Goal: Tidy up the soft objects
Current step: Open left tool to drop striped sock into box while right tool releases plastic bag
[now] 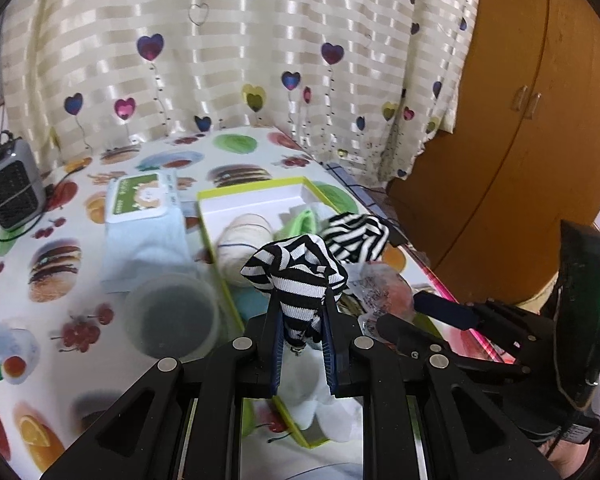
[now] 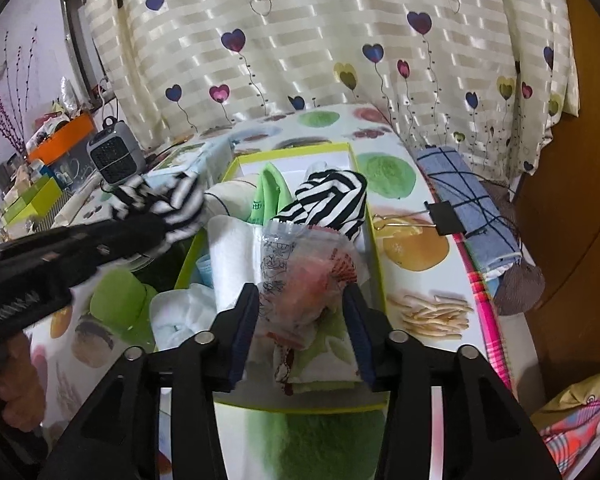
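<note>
While your left gripper (image 1: pixel 300 316) clamps the striped sock (image 1: pixel 296 272) above the box's (image 2: pixel 380 256) left edge, your right gripper (image 2: pixel 300 312) stands half-wide around the clear packet (image 2: pixel 300 276) inside; lower the sock beside its striped mate (image 2: pixel 332 200), then release.

A box (image 2: pixel 374 236) sits mid-table holding socks (image 2: pixel 332 200) and a bag (image 2: pixel 300 272), a heater (image 2: pixel 114 154) at the table's far-left corner.
</note>
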Available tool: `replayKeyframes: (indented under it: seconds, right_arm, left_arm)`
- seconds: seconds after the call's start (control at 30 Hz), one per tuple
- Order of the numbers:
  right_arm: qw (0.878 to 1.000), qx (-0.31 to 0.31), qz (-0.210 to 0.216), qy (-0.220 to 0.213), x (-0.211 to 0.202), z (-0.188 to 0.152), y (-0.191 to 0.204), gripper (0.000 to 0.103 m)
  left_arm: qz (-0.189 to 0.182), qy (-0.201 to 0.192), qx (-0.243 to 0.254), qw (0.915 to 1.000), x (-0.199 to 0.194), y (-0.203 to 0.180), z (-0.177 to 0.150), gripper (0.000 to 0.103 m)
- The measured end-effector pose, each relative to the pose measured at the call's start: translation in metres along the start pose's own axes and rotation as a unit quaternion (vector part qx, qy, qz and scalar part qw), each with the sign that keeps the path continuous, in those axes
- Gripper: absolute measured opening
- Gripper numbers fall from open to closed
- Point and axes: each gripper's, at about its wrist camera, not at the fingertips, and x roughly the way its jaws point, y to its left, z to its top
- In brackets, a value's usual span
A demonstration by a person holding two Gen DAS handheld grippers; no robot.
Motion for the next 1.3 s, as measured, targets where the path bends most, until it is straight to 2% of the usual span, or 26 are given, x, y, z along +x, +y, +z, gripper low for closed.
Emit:
replayKeyframes:
  seconds: [0.3,0.47,0.63,0.87,1.3]
  right_arm:
    - [1.000,0.012,-0.020,-0.010,-0.008,0.000,-0.009,0.046]
    - [1.000,0.008,-0.023,-0.012,-0.011,-0.001,-0.008,0.046]
    - [1.000,0.010,-0.023,-0.019,-0.017,-0.001,-0.006,0.046]
    - [0.999,0.008,-0.023,-0.025,-0.026,-0.001,-0.001,0.046]
    - [0.999,-0.006,-0.023,-0.023,-0.052,-0.011,0.021,0.046]
  left_arm:
    - [-0.036,0.022,0.011,0.9991,0.030,-0.010,-0.006,0.017]
    - [-0.043,0.032,0.007,0.9985,0.033,-0.008,-0.010,0.030]
    - [-0.045,0.008,0.013,0.9989,0.012,-0.009,-0.010,0.043]
    - [-0.042,-0.006,0.012,0.9990,-0.007,-0.006,-0.015,0.043]
    - [-0.008,-0.013,0.012,0.9998,-0.044,-0.008,-0.036,0.043]
